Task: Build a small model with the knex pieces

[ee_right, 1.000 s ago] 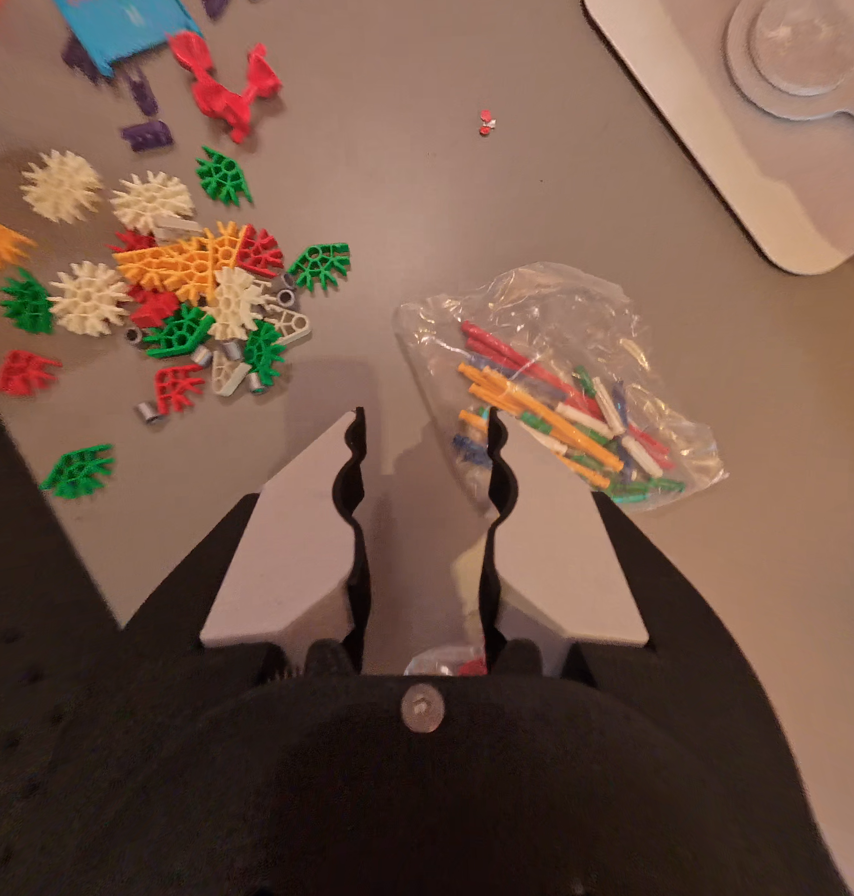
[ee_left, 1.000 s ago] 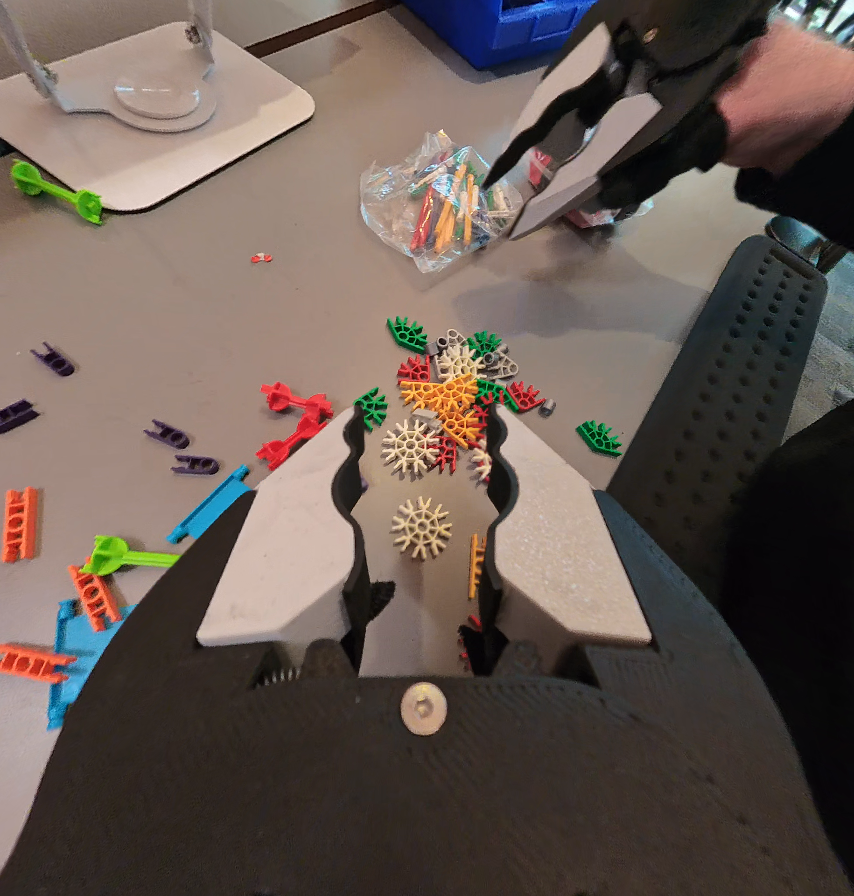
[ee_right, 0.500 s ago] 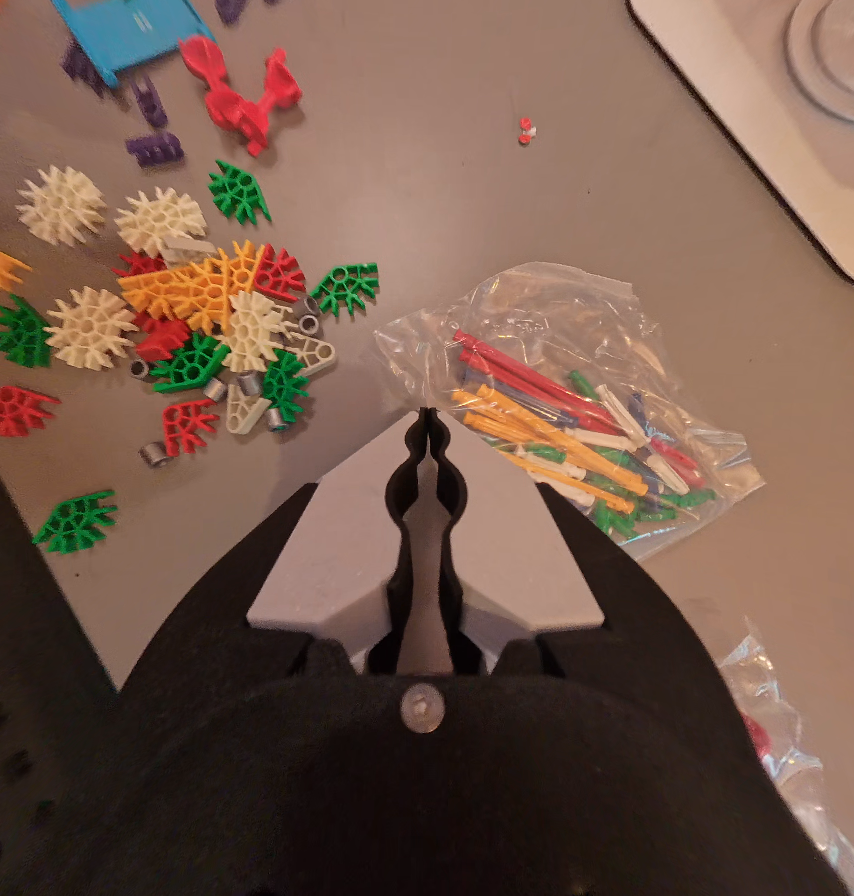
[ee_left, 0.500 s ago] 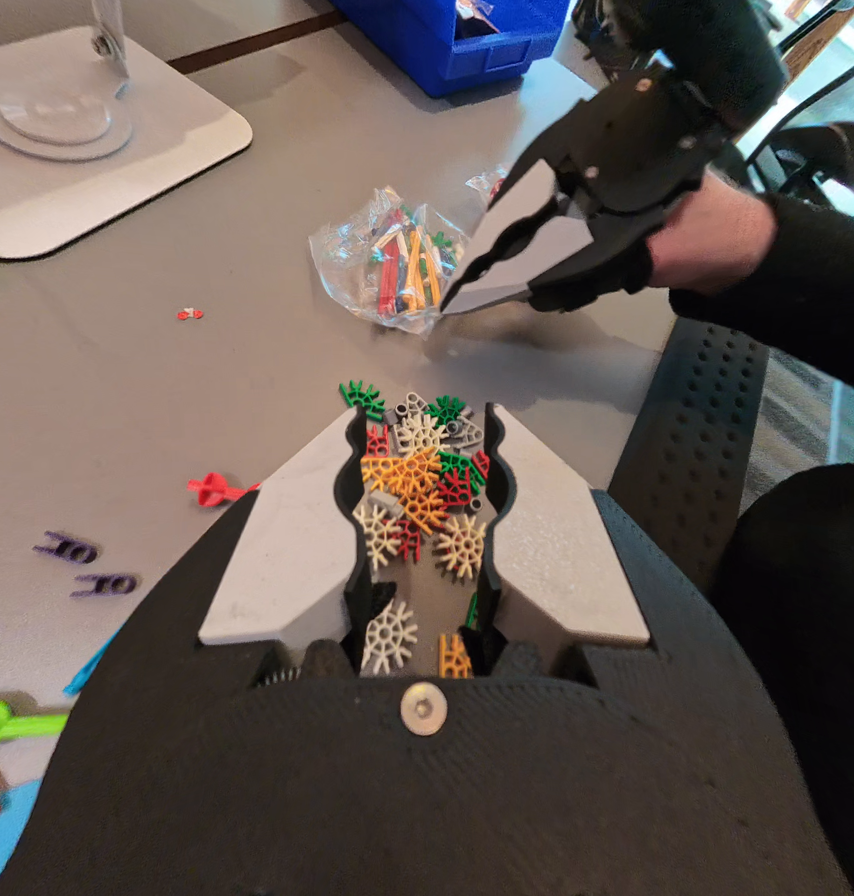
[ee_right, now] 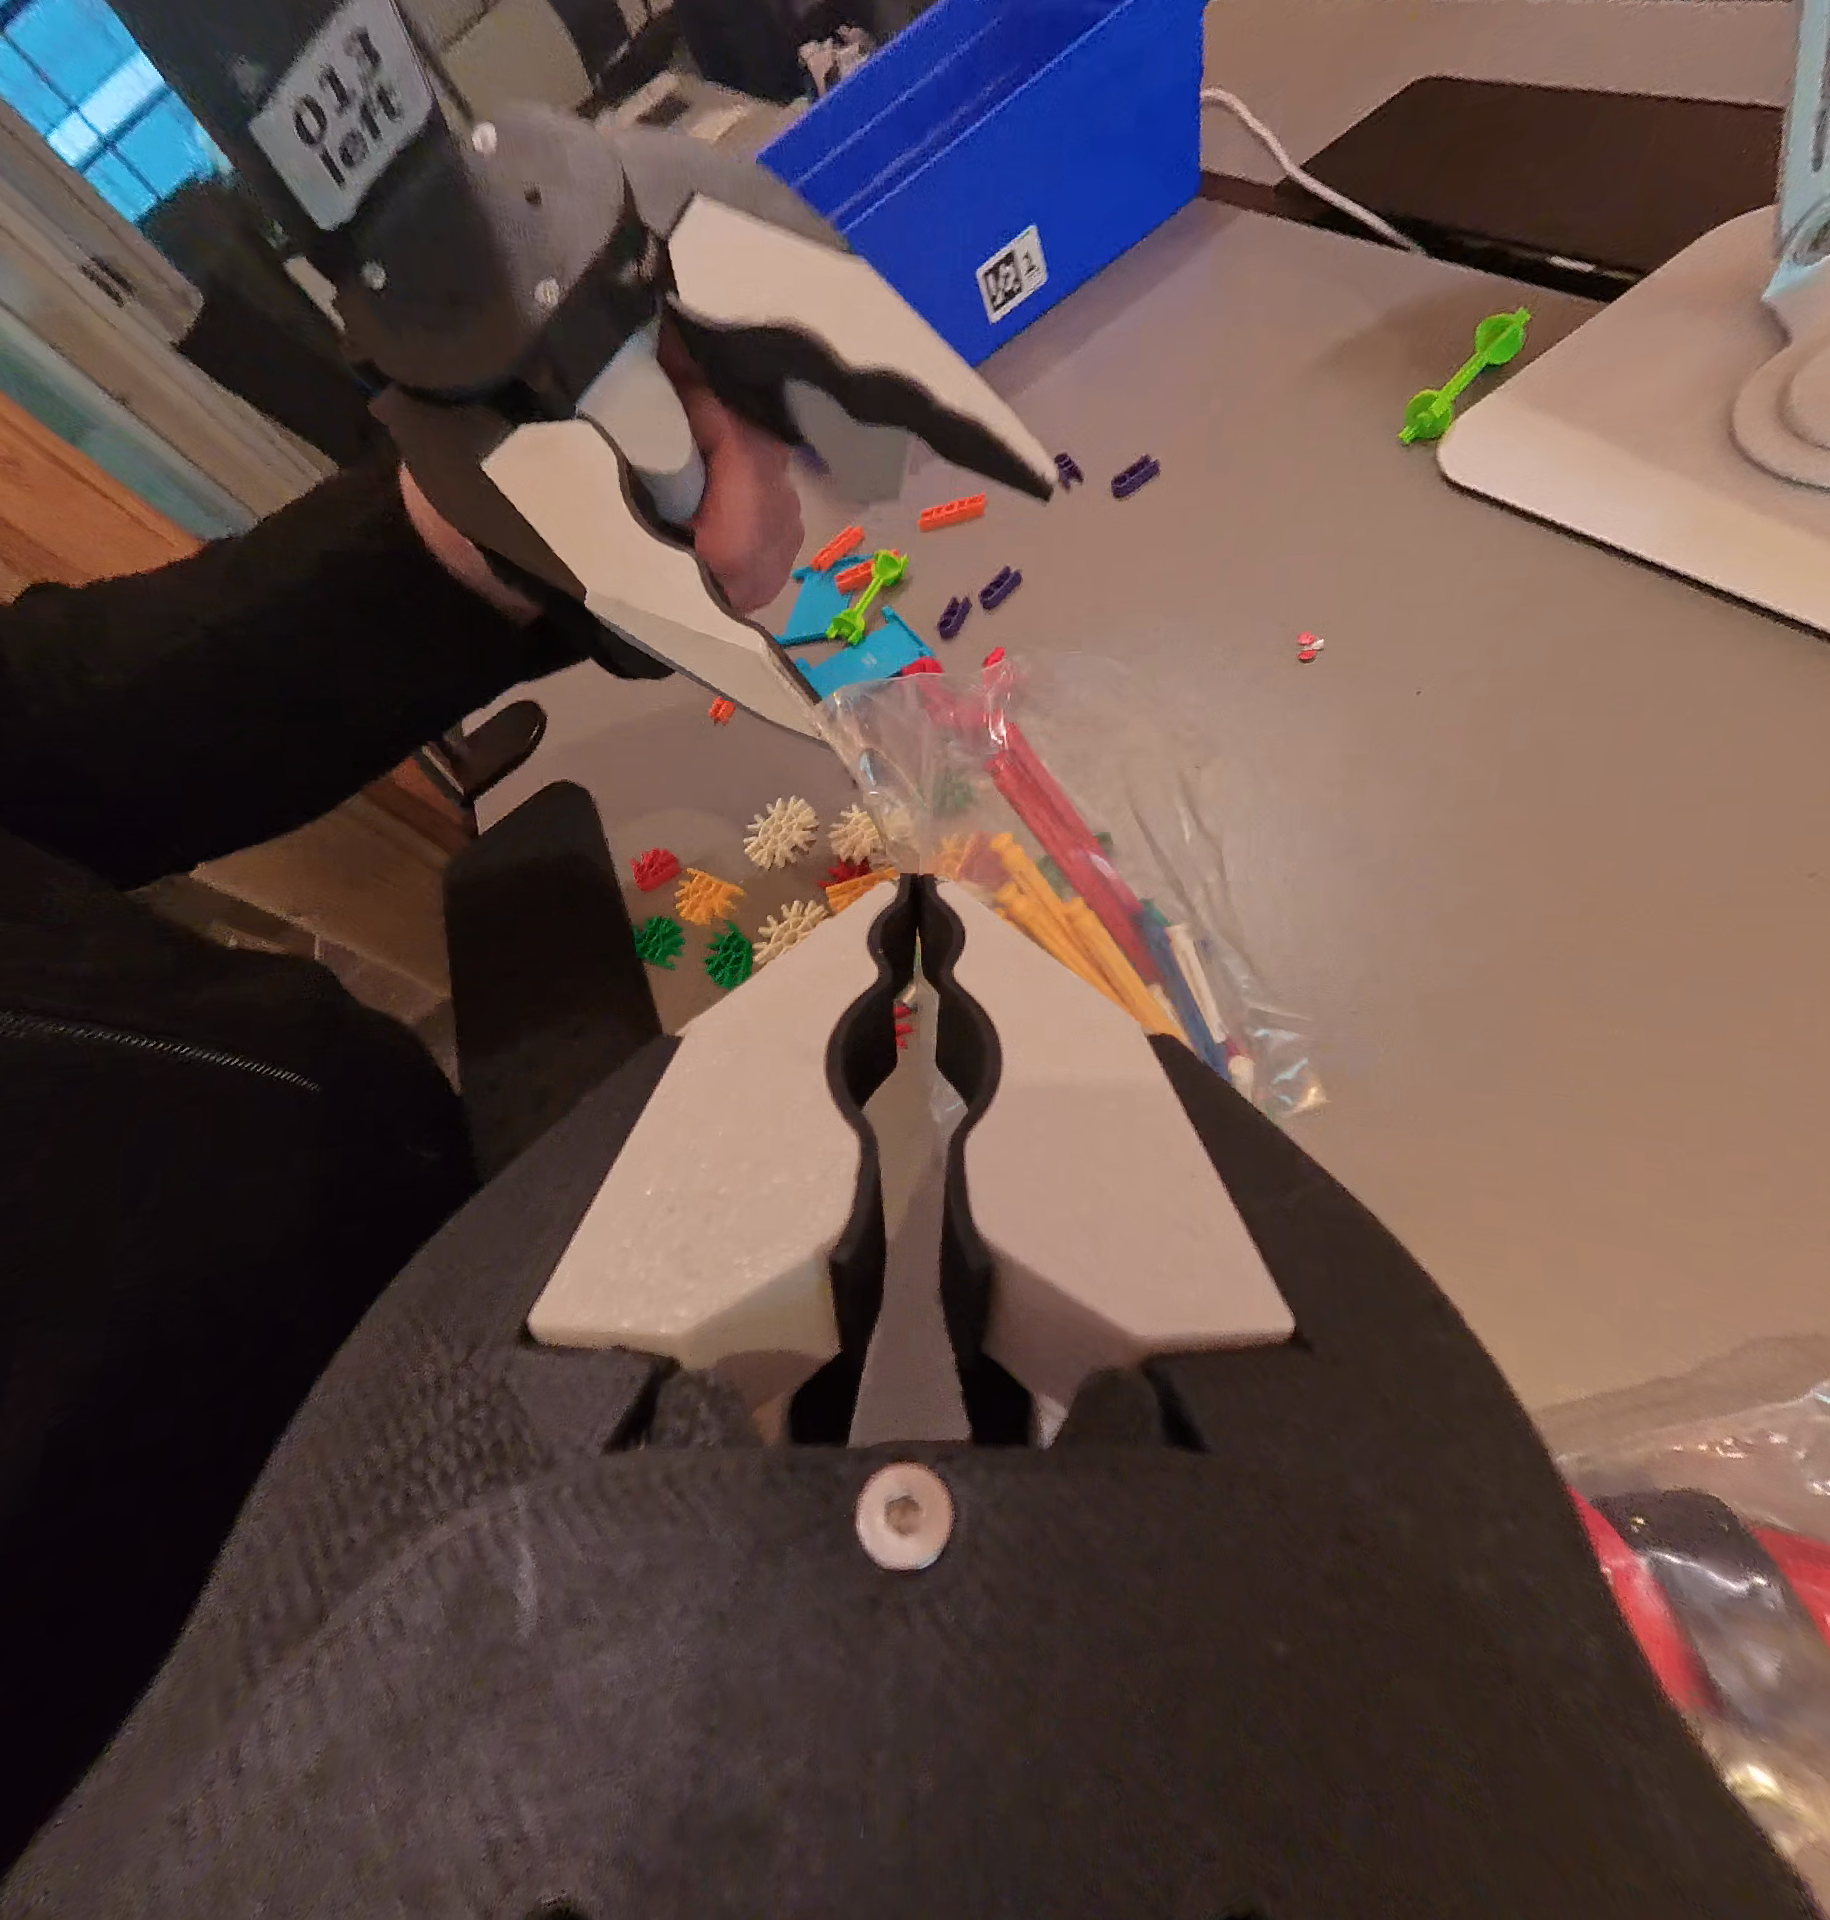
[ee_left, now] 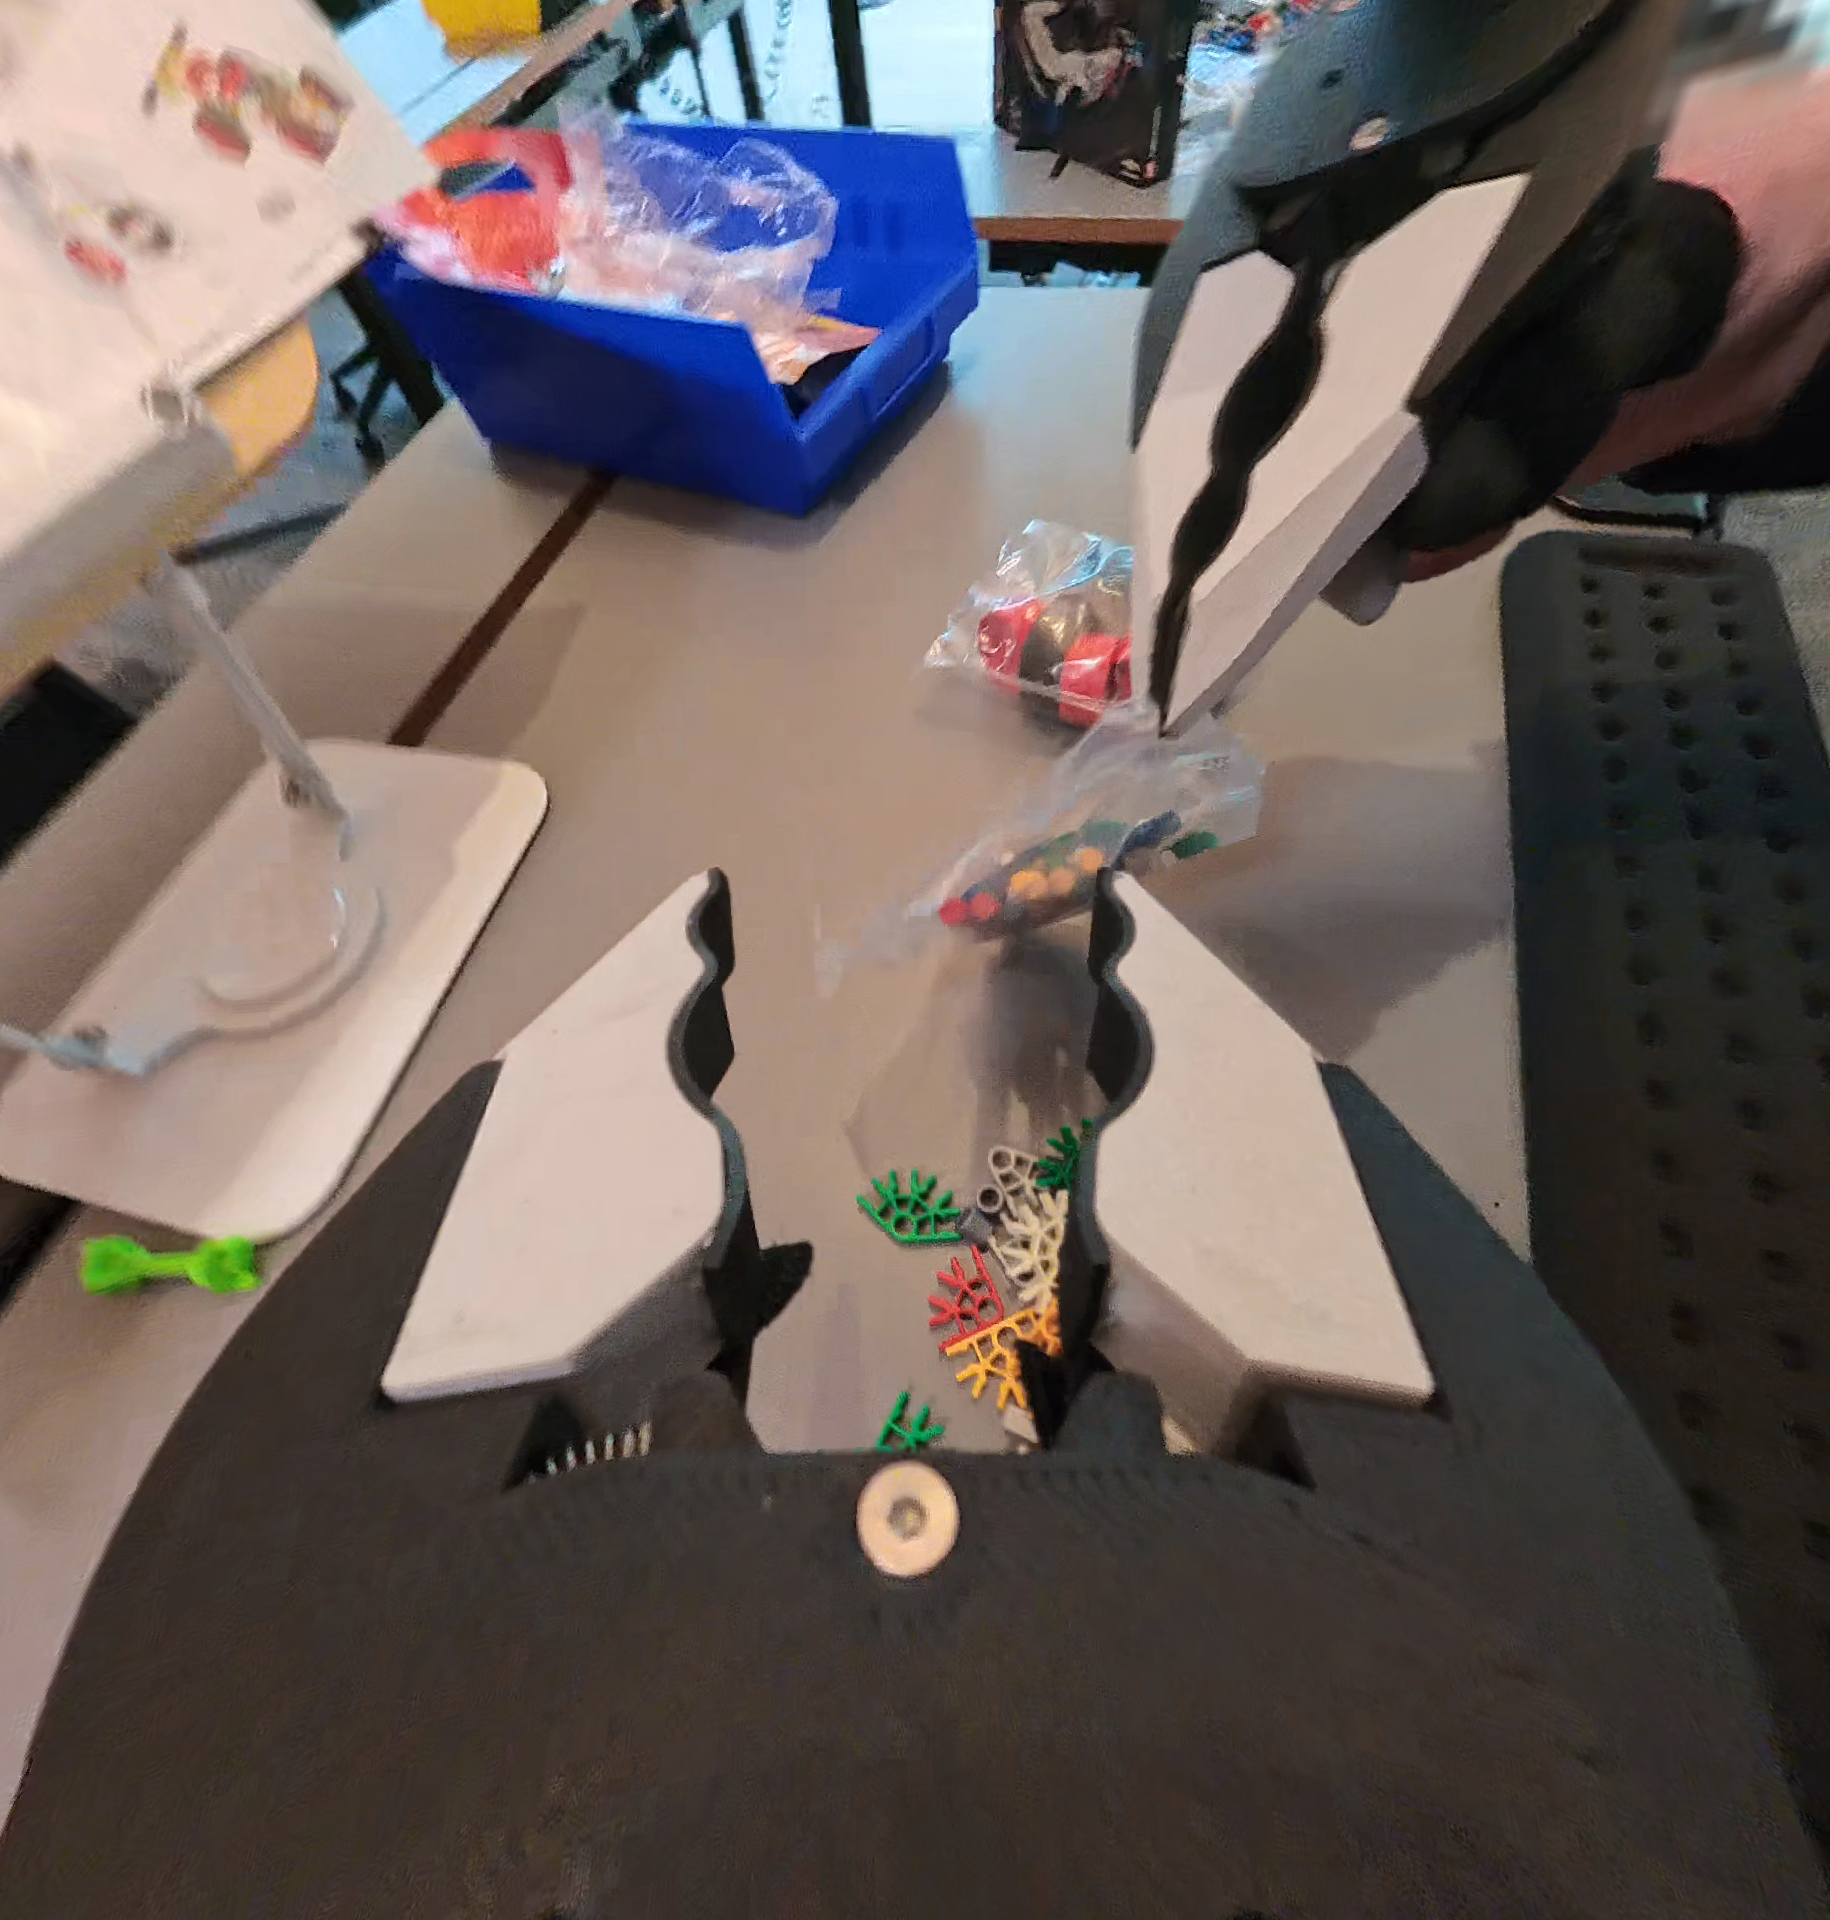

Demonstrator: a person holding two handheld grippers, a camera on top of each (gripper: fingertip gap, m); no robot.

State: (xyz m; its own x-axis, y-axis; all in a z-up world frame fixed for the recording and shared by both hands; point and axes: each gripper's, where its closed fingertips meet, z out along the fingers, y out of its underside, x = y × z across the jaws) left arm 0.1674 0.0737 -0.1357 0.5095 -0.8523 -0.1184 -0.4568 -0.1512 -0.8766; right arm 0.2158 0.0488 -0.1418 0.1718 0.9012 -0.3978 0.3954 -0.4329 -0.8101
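The right gripper point(ee_right: 913, 883) is clenched on one clear bag of rods point(ee_right: 1087, 883), lifted off the grey table point(ee_right: 1513, 935). The left gripper point(ee_left: 906, 894) hangs released. A second bag point(ee_left: 1046, 634) and one blue bin point(ee_left: 703, 384) sit toward the far edge; connectors point(ee_left: 994, 1278) partly hidden.

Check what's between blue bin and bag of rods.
Small clear bag of red and black wheels on the grey table, between blue bin and bag of rods; left wrist view.
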